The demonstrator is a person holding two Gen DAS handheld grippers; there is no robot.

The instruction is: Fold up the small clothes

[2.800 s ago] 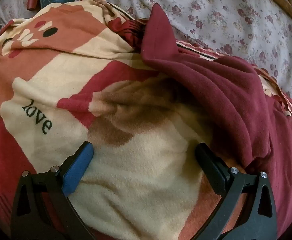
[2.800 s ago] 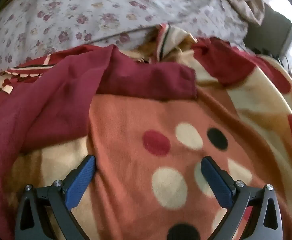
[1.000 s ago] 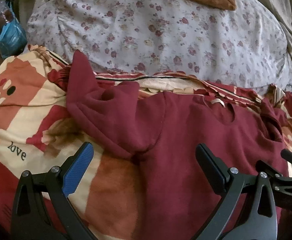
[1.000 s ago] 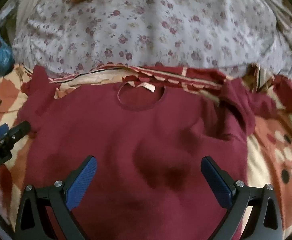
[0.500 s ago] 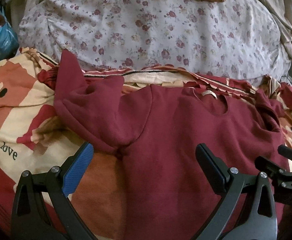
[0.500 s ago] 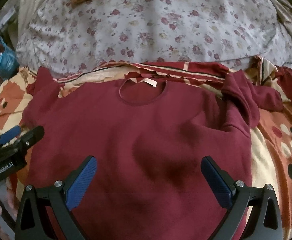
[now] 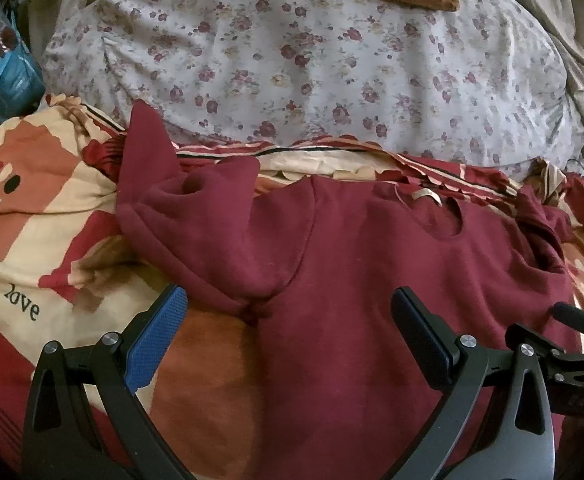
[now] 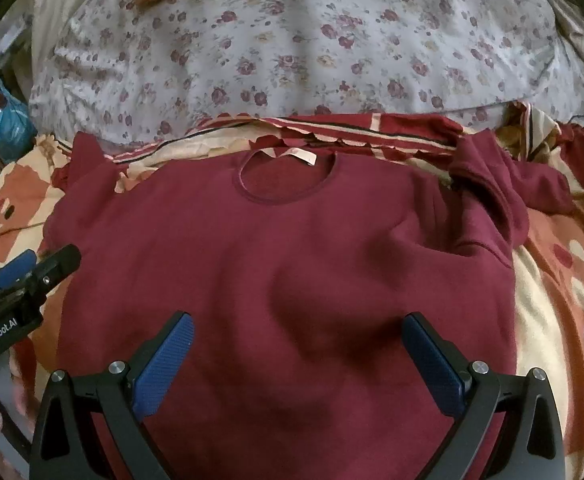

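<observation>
Since half a second ago both views have shifted only slightly; sweater (image 8: 283,264) unmoved. It lies flat, neck hole at far side, on patterned blanket (image 7: 43,240), its sleeves bunched at left and right. Left gripper (image 7: 287,328) spread wide, empty, above sweater's left edge. Right gripper (image 8: 298,344) likewise wide, empty, above its middle. Flowered quilt (image 8: 292,52) beyond.

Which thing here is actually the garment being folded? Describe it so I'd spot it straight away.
Start at the big floral quilt at the back; in front of it lies a patterned fleece blanket in cream, orange and red. Spread flat on that blanket is the maroon sweatshirt, neckline toward the quilt. It is the only plain, single-colour fabric, with a round neck opening and a pale label.
</observation>
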